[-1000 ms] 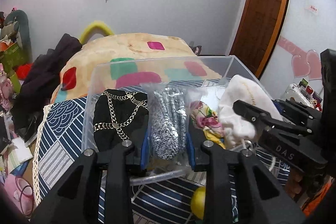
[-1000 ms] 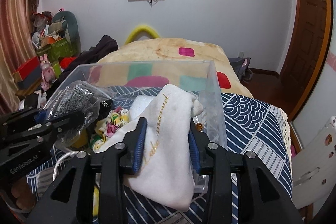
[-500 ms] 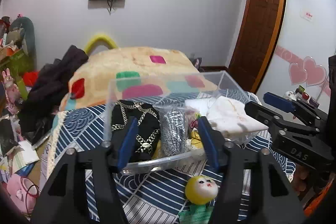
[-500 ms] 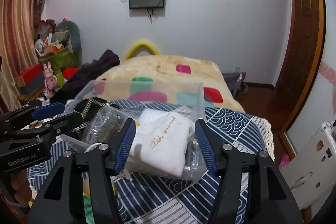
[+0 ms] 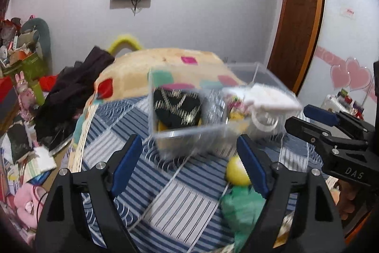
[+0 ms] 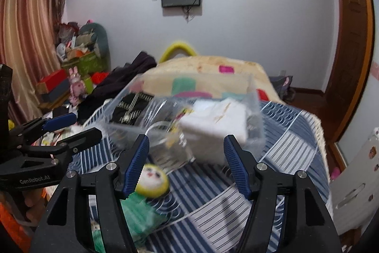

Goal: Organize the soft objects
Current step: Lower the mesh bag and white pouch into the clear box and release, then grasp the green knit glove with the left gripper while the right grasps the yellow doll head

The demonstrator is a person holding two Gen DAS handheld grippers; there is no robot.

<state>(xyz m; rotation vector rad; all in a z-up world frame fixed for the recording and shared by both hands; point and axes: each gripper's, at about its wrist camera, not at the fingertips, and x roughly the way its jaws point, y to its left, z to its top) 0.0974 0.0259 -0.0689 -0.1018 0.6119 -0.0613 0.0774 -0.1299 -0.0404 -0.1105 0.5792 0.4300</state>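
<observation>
A clear plastic box (image 5: 165, 134) (image 6: 132, 129) stands on the blue patterned cloth (image 5: 180, 200). Inside it lie a black item with gold chains (image 5: 177, 108) (image 6: 128, 110), a packet in clear wrap, a floral piece and a white cloth pouch (image 5: 267, 98) (image 6: 220, 120). A yellow-headed doll in green (image 5: 239, 196) (image 6: 146, 191) lies on the cloth in front of the box. My left gripper (image 5: 191, 165) is open and empty, pulled back from the box. My right gripper (image 6: 187, 163) is open and empty, also back from it. Each gripper shows in the other's view, the right gripper (image 5: 331, 129) and the left gripper (image 6: 64, 132).
A bed with a yellow patchwork blanket (image 5: 146, 63) lies behind the box. Dark clothes (image 5: 71, 91) and cluttered boxes and toys (image 6: 71, 77) sit at the left. A wooden door (image 5: 298, 16) is at the right. Pink plush (image 5: 26, 200) lies low on the left.
Both grippers let go of their items, the wrapped packet and the white pouch, which now lie in the box. Both opened wide and drew back and up from the box.
</observation>
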